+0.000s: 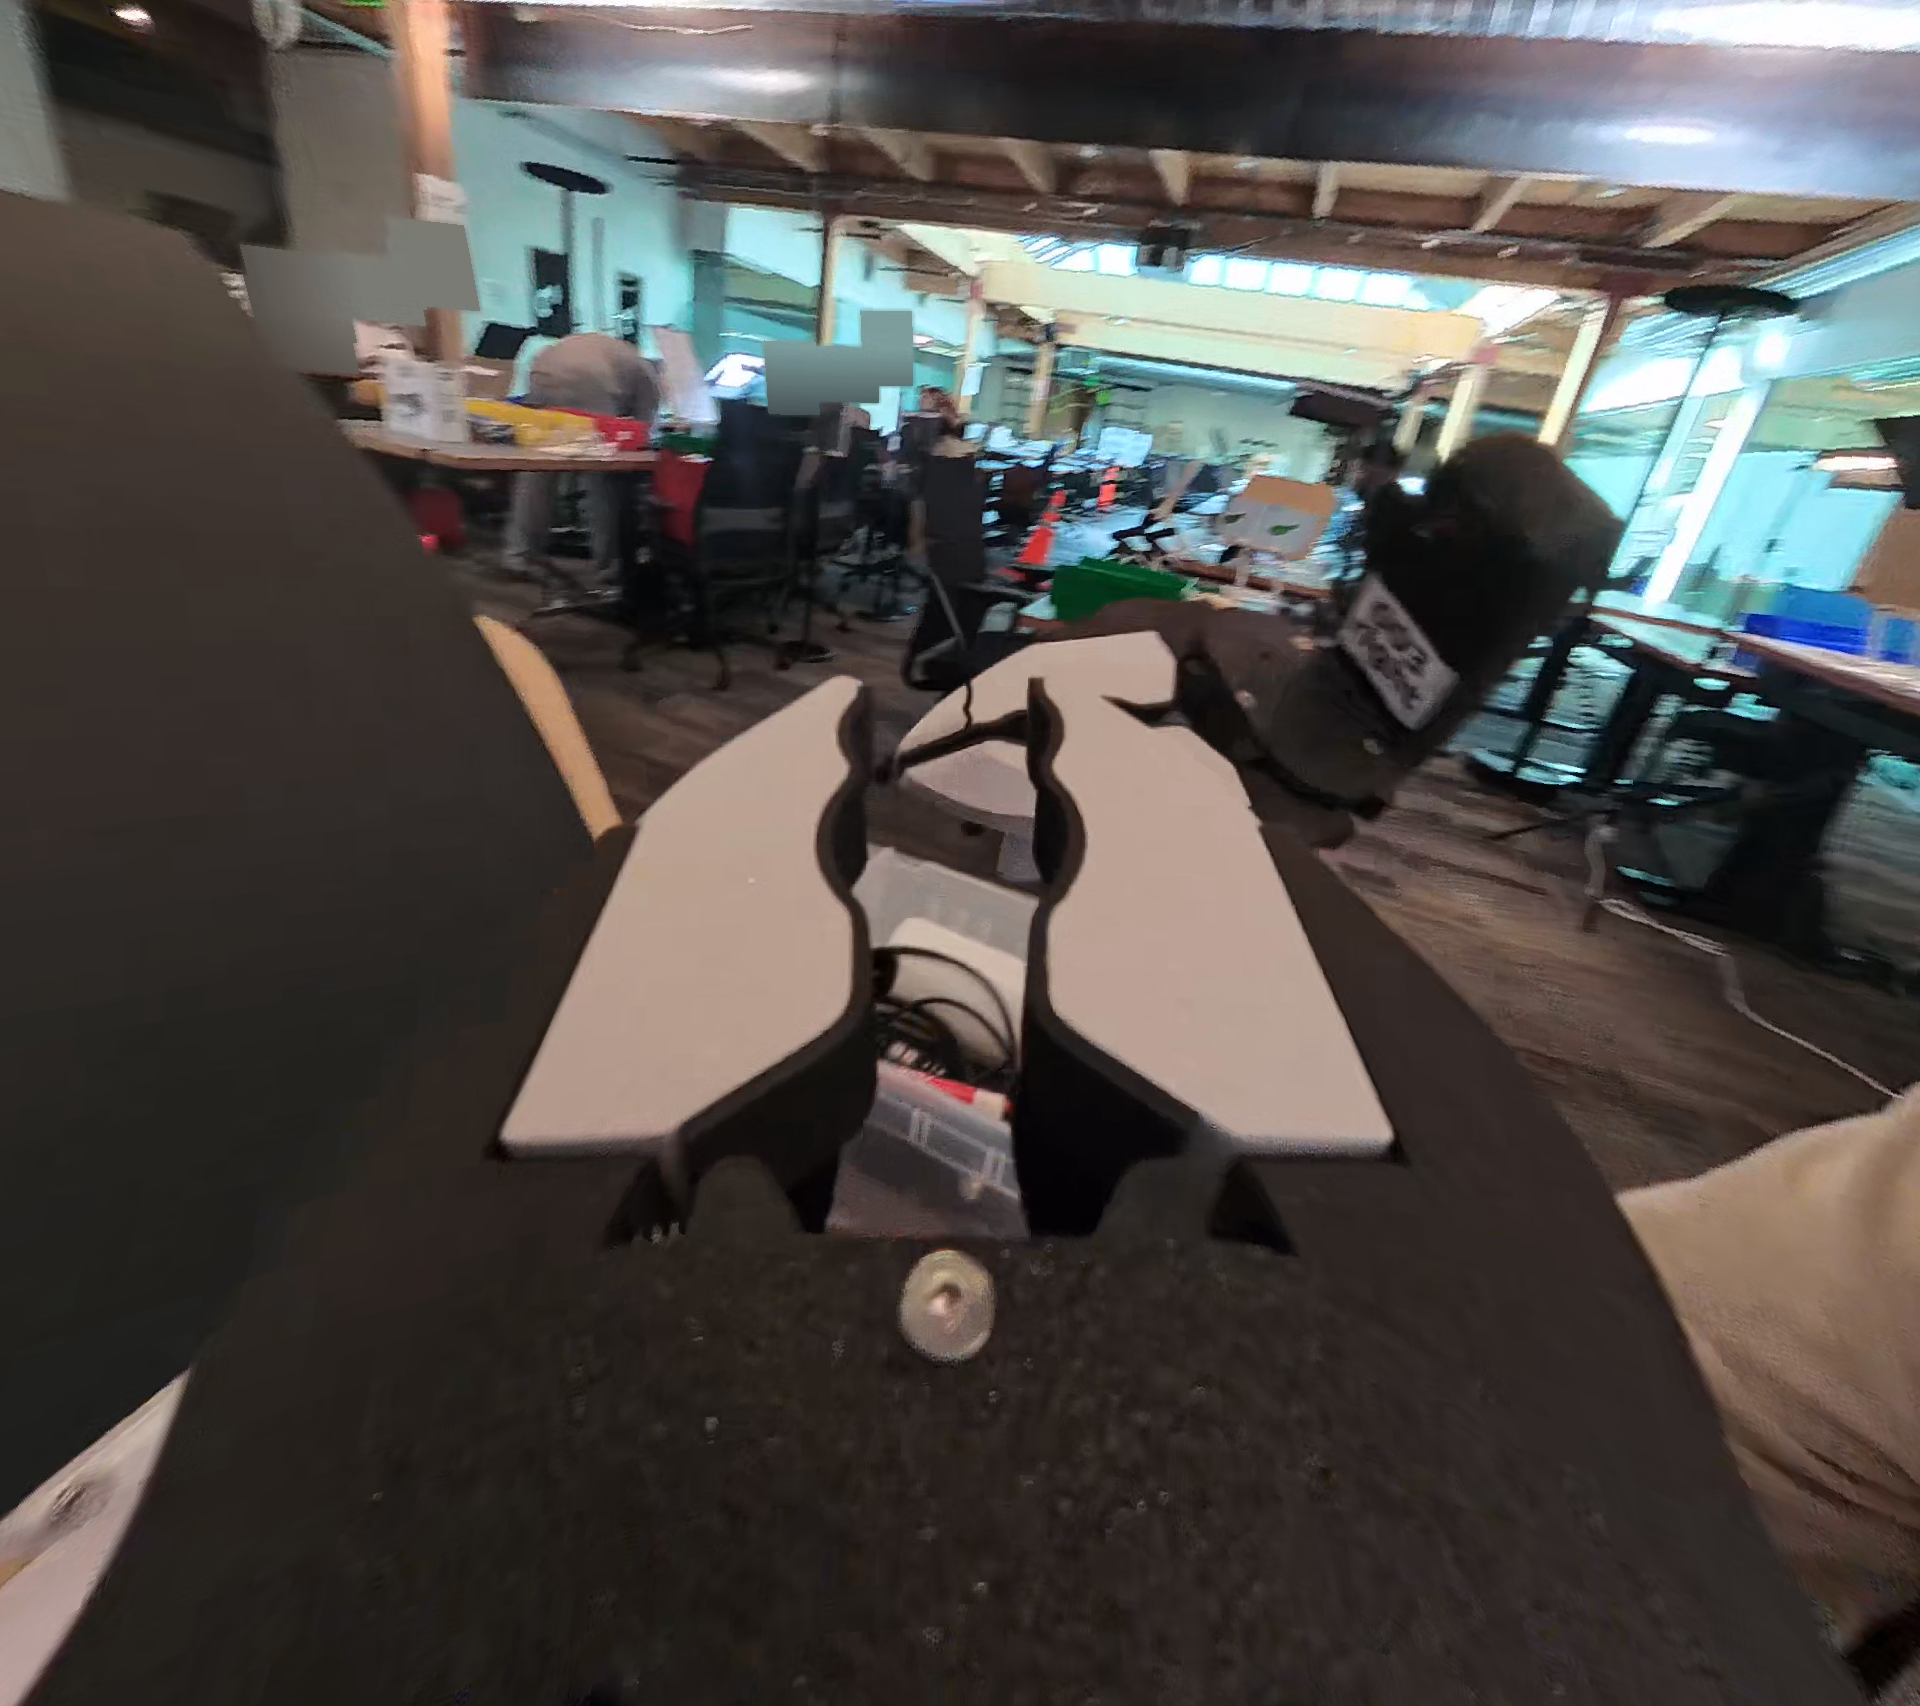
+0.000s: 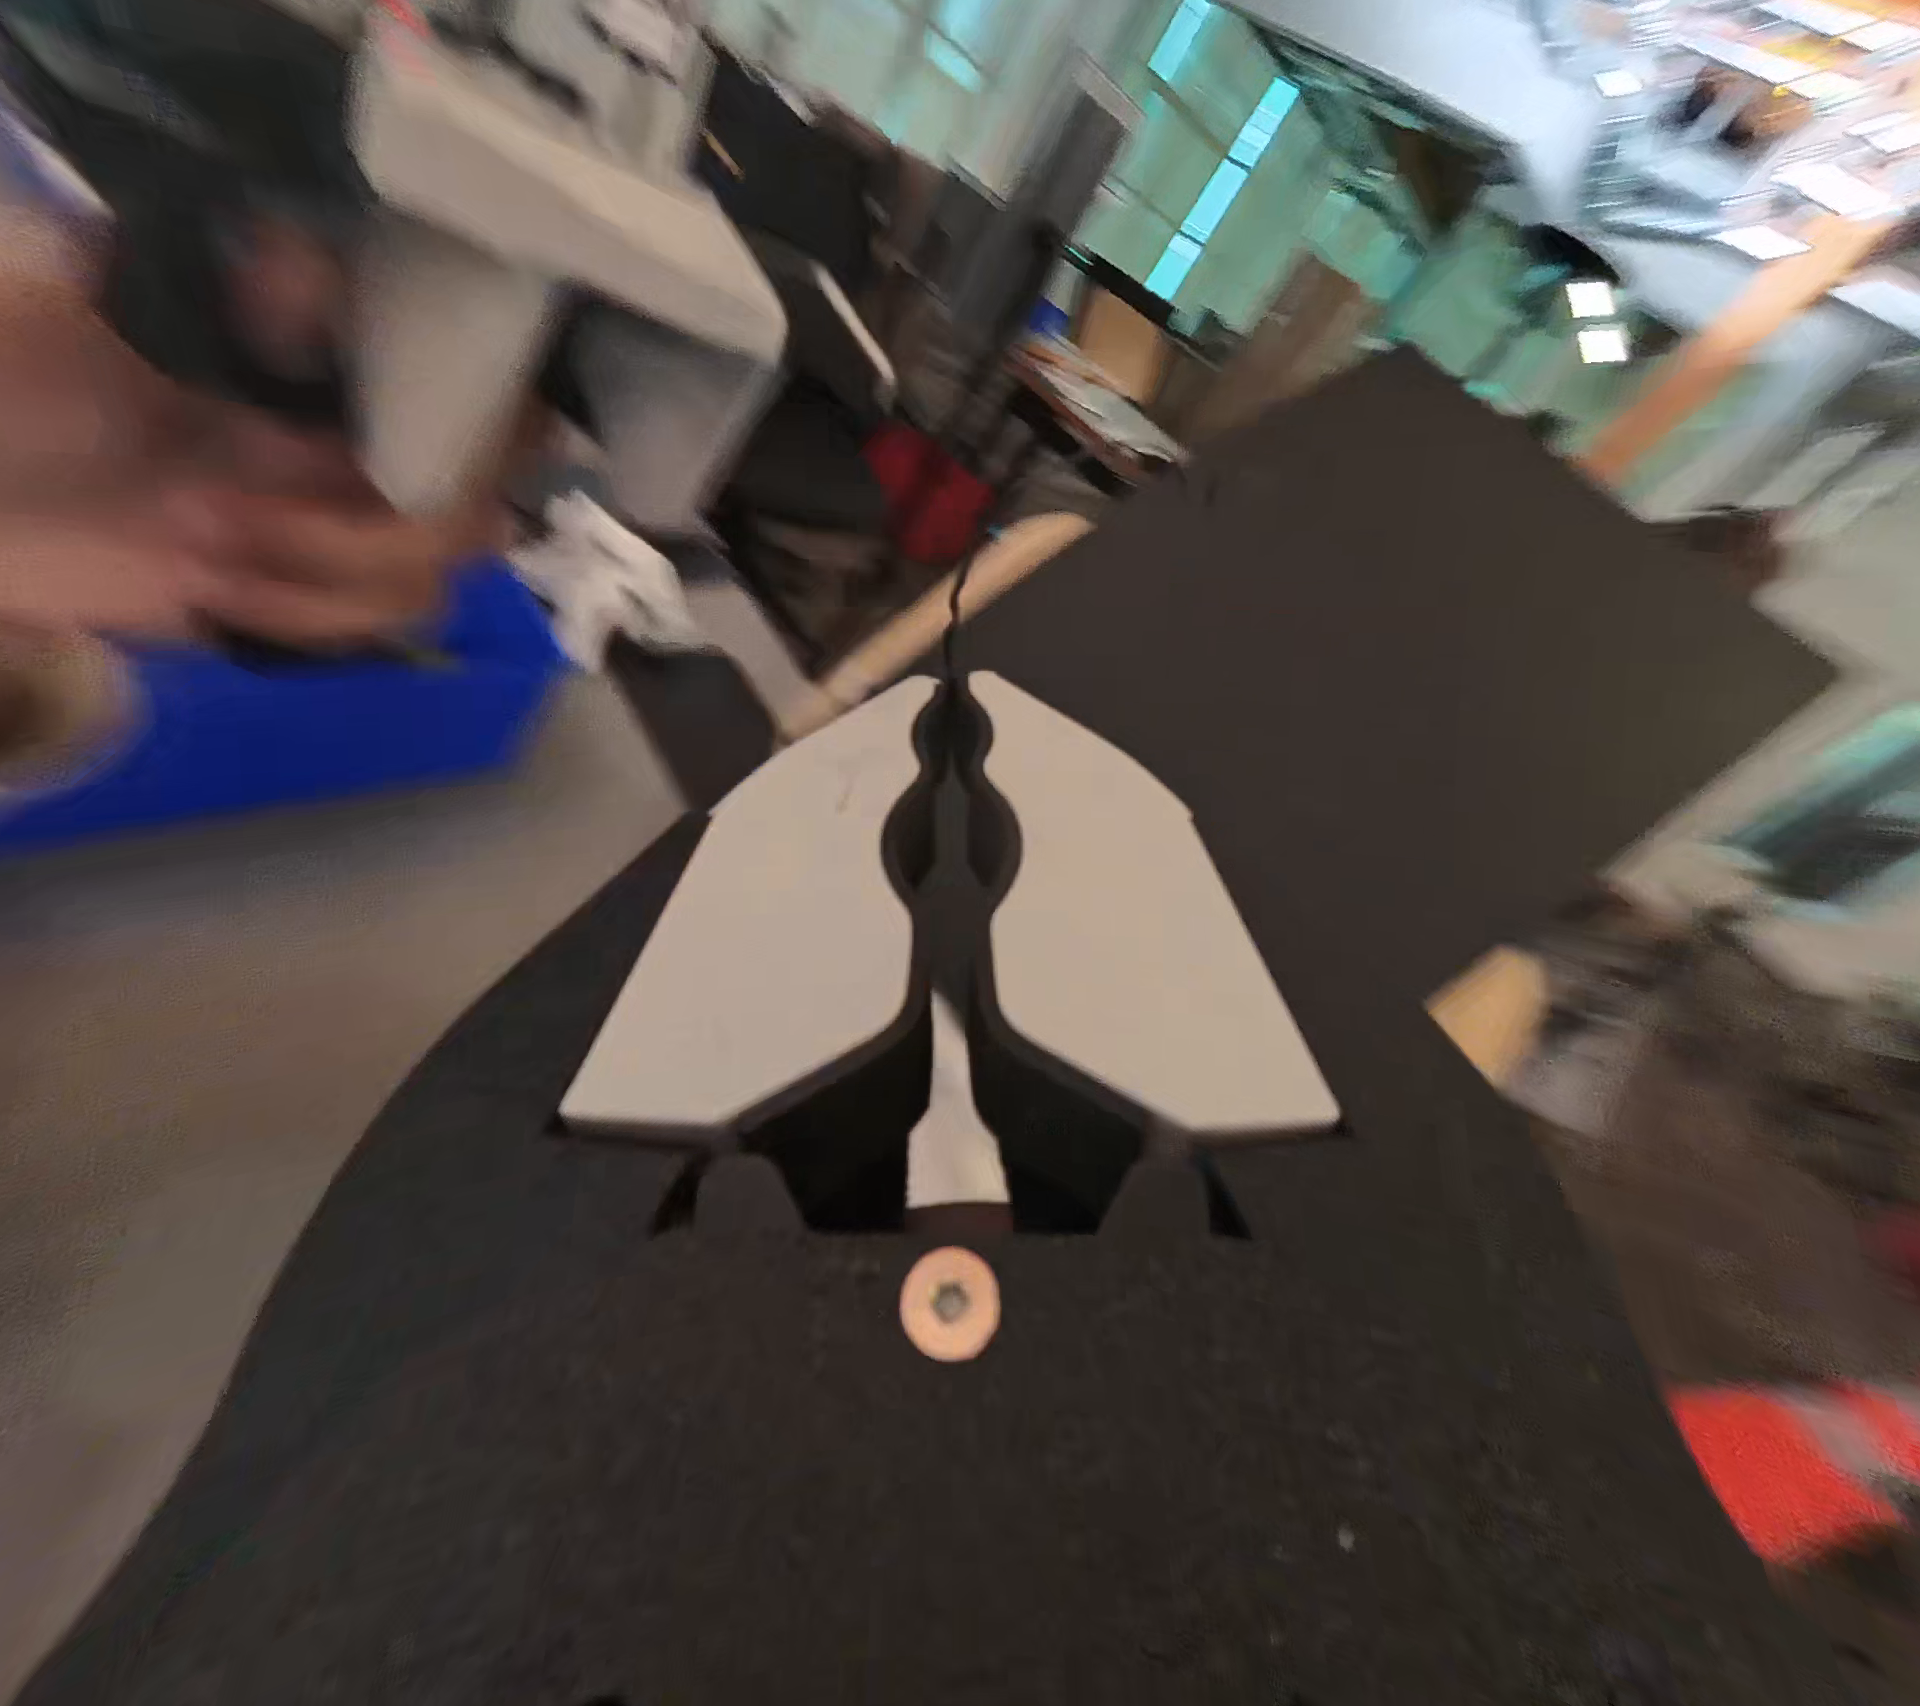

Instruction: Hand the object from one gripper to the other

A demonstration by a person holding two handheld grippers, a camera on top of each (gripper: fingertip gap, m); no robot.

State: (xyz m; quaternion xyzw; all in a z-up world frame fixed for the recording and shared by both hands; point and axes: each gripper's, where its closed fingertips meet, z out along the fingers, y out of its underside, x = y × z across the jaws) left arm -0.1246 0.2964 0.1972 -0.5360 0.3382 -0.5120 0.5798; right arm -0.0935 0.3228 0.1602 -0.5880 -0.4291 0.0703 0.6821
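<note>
Left wrist view, left gripper (image 1: 948, 711) parted, right gripper (image 2: 954, 688) pinching thin cord (image 2: 954, 617), wood-beamed workshop.

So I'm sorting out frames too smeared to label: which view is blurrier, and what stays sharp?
Right wrist view: heavy motion smear across the background, the blue bin streaked; only the right gripper, shut on a thin black cord, stays crisp. Left wrist view: mostly sharp, mild blur and fisheye bending at the edges; the left gripper is clear.
</note>
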